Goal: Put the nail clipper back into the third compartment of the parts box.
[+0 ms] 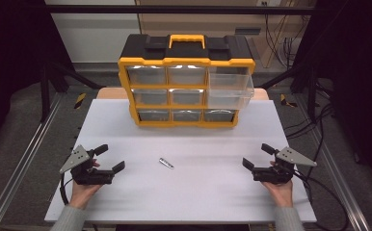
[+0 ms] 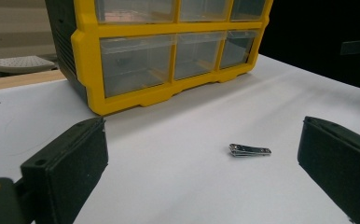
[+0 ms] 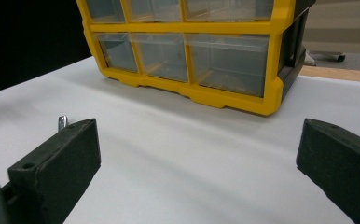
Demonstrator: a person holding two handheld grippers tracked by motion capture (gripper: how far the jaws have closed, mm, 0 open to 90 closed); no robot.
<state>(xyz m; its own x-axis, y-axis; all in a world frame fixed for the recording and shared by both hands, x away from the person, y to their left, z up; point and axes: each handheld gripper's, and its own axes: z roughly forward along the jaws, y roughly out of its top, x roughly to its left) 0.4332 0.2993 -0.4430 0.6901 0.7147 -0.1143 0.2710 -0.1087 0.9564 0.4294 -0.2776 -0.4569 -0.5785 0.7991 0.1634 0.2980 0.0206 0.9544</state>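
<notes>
Both tongs, left [image 1: 110, 158] and right [image 1: 256, 155], rest spread apart and empty. Between them, nearer the left, lies a nail clipper [image 1: 166, 163]: probably light, stiff, slippery metal; best pinched across its narrow sides.

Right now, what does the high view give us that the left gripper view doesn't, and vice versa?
High view alone: the organizer's black top with its yellow handle, the clear drawer pulled out at the upper right, and both hands with open tongs, left tongs and right tongs.

Left gripper view alone: a close look at the nail clipper lying flat between its own jaws, apart from both.

Shared: the yellow drawer organizer, the nail clipper, the white table.
</notes>
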